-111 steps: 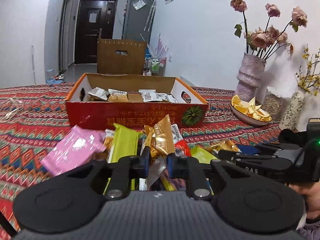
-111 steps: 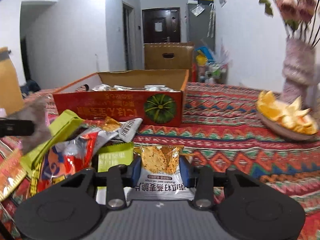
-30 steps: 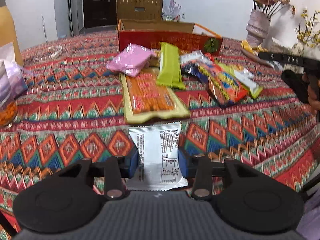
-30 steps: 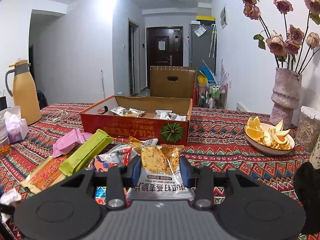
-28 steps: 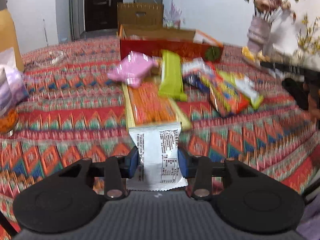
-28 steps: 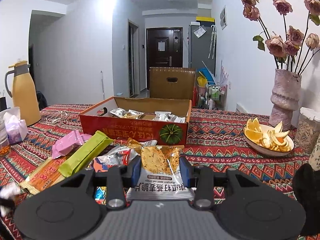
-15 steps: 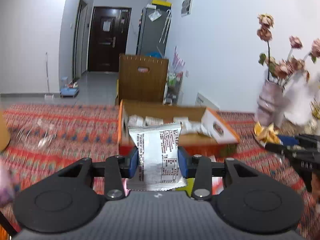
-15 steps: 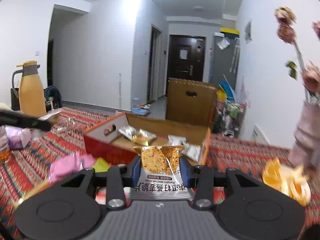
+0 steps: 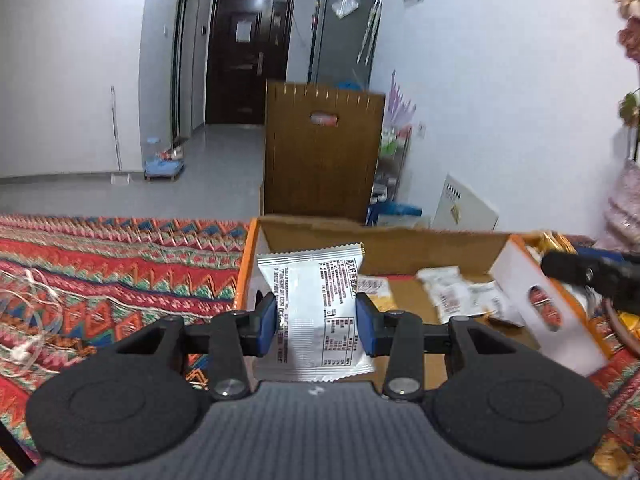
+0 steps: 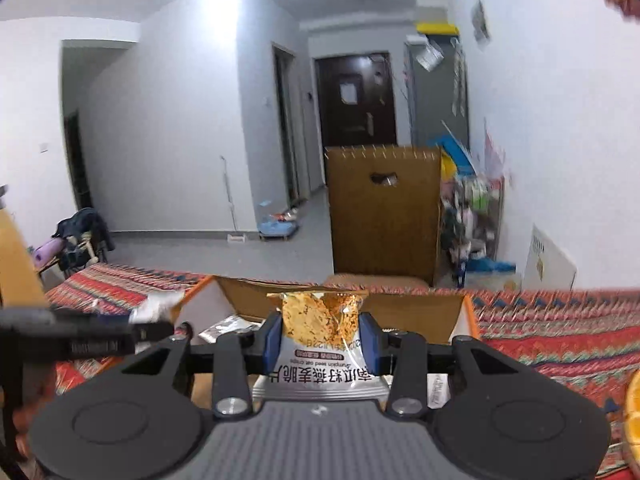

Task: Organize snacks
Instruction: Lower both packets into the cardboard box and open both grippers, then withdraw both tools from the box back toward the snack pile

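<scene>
My left gripper (image 9: 316, 322) is shut on a silver snack packet (image 9: 314, 304) with black print, held upright over the near left corner of the open cardboard box (image 9: 384, 246). Several small packets (image 9: 460, 292) lie on the box floor. In the right wrist view my right gripper (image 10: 320, 344) is shut on a cracker packet (image 10: 320, 322) with a golden top and a white lower half, just above the same box (image 10: 400, 316). The left gripper (image 10: 92, 340) shows as a dark bar at the left there. The right gripper (image 9: 588, 274) juts in over the box's right wall.
A patterned red tablecloth (image 9: 100, 264) covers the table around the box. A white cable (image 9: 36, 320) lies at the left. A brown chair back (image 9: 324, 148) stands behind the table. A pinkish vase (image 9: 624, 208) is at the right edge, orange slices (image 10: 634, 412) at the lower right.
Both grippers have swept forward from over the snack pile to above the box, each still gripping its packet. The pile on the cloth has dropped out of view.
</scene>
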Demonstrator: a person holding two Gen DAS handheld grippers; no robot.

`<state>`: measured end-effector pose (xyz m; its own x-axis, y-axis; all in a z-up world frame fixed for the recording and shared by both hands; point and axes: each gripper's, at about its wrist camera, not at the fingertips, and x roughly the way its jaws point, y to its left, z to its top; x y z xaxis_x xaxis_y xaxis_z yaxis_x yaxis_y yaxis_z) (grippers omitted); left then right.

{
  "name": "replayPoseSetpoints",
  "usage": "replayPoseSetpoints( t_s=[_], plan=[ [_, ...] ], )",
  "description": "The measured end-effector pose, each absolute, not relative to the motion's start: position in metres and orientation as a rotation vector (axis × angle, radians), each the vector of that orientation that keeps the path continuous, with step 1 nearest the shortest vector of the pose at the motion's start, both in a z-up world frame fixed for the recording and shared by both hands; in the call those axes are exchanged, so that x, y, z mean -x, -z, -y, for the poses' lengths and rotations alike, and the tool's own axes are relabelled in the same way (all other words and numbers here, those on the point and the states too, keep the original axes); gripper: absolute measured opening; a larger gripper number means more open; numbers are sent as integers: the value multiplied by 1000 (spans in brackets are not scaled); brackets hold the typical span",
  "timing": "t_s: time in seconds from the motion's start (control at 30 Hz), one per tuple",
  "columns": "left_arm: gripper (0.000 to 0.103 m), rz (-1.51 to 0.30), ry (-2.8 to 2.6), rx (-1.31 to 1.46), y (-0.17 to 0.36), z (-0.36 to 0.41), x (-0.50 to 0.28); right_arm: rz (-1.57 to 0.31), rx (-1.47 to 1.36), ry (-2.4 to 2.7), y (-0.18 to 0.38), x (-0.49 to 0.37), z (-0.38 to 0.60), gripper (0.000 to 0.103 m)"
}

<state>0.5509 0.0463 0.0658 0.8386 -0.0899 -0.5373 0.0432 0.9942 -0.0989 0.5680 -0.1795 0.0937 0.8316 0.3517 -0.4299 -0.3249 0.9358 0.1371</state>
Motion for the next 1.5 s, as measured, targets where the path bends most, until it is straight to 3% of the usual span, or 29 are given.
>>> replayPoseSetpoints(
  t_s=[0.1, 0.2, 0.27, 0.47, 0.8, 1.17, 1.27, 1.5],
  plan=[
    [42, -613, 46, 124, -53, -56, -571, -530, -98, -377, -87, -602, 166, 39],
    [55, -607, 38, 130, -46, -61, -576, -574, -144, -348, -80, -638, 154, 44],
    [65, -596, 67, 114, -44, -59, -574, -578, -133, -309, -74, -653, 145, 58],
    [69, -597, 83, 142, -49, -62, -573, -579, -134, -268, -48, -658, 133, 60],
    [73, -503, 71, 106, -84, -59, -537, -499, -69, -284, -104, -576, 177, 62],
    [85, -406, 132, 25, -154, -49, -362, -421, 36, -308, -135, -396, 230, 81],
    [87, -390, 130, 7, -155, -46, -304, -417, 47, -325, -127, -343, 239, 86],
    [89, -388, 90, 80, -124, -45, -173, -451, 63, -304, -81, -236, 253, 87]
  ],
)
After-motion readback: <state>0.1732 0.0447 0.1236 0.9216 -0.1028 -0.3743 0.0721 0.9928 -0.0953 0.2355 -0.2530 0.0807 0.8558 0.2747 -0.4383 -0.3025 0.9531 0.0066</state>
